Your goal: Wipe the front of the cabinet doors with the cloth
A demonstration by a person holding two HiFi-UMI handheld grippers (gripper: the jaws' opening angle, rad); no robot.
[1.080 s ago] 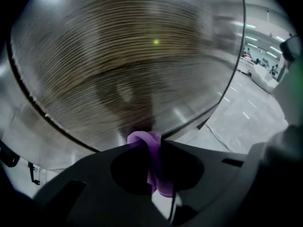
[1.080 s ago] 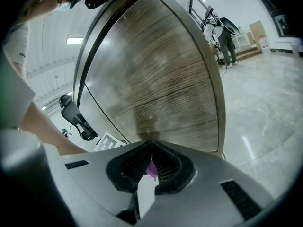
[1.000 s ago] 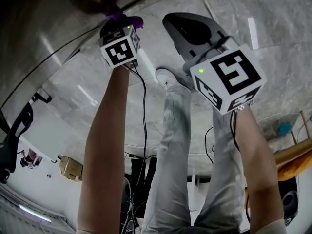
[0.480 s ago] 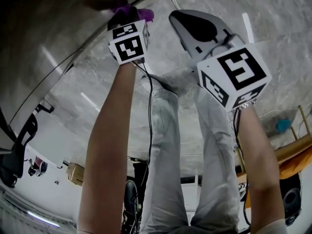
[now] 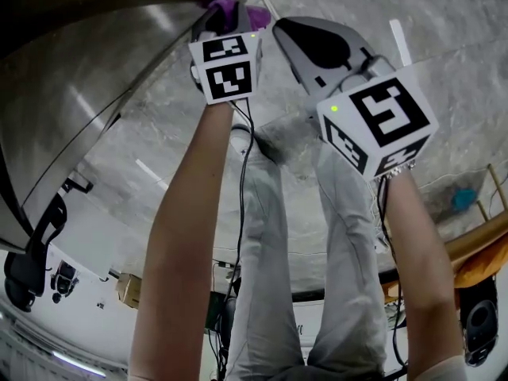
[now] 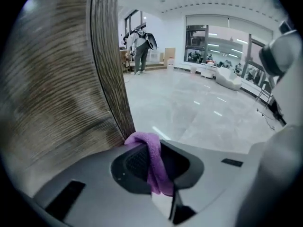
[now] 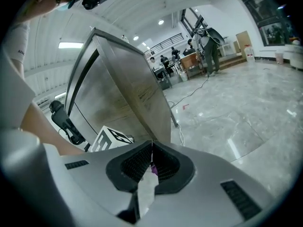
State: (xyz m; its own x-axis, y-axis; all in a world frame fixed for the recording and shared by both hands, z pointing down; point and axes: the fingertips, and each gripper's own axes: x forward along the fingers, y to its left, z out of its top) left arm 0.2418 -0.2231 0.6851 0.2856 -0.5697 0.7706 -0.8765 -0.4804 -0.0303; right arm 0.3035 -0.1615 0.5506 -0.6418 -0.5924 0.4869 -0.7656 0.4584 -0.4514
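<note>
The cabinet door (image 5: pixel 79 94) is a grey wood-grain panel along the left of the head view. In the left gripper view its grained face and edge (image 6: pixel 61 84) stand right in front of the jaws. My left gripper (image 5: pixel 221 16) is shut on a purple cloth (image 5: pixel 235 9), and the cloth (image 6: pixel 156 162) is pressed against the door near its lower edge. To its right my right gripper (image 5: pixel 290 38) is shut, with nothing between its jaws (image 7: pixel 151 157). The door (image 7: pixel 125 96) is a short way ahead of it. The left gripper's marker cube (image 7: pixel 111 138) shows at its lower left.
Below me are my legs and a white shoe (image 5: pixel 266 137) on a shiny marble floor (image 5: pixel 444 70). A black cable (image 5: pixel 242 205) hangs from the left gripper. An office chair (image 5: pixel 32 244) stands at the left. Orange furniture (image 5: pixel 484 252) is at the right. People (image 6: pixel 139 41) stand far off.
My left gripper has slid to the right along the door with the cloth in it. The door now fills more of the head view. The right gripper has barely moved.
</note>
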